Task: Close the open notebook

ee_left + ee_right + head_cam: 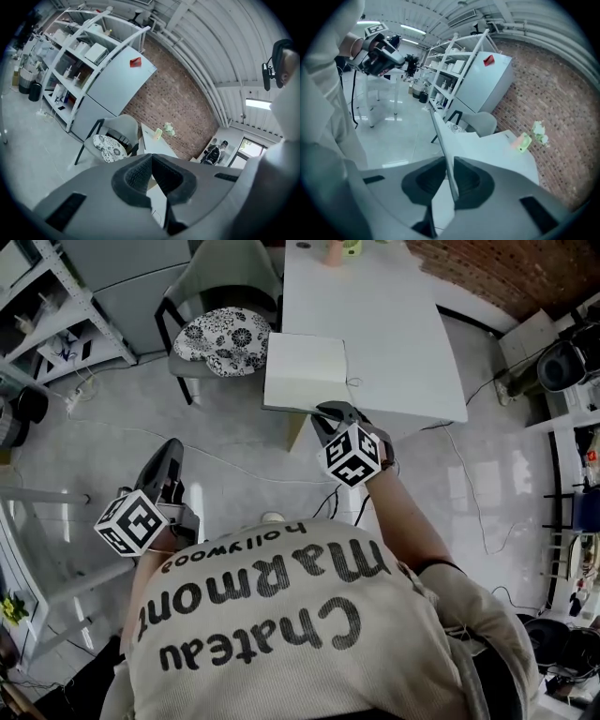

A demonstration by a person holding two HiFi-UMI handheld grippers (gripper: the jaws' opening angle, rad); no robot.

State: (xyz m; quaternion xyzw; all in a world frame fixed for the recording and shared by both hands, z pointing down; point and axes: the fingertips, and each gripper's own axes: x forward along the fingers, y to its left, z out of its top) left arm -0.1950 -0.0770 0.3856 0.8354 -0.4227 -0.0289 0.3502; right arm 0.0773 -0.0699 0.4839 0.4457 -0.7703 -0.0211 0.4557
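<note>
Notebook cover in right hand-held gripper

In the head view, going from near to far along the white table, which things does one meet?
right gripper, shut on the notebook's near edge → notebook → bare table top → small pink object at the far end

Shirt reads, seemingly, "Chateau Marmont hollywood".

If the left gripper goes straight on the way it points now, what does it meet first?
Probably the chair with the floral cushion, though the white table has its edge close beside that line; depth is unclear.
</note>
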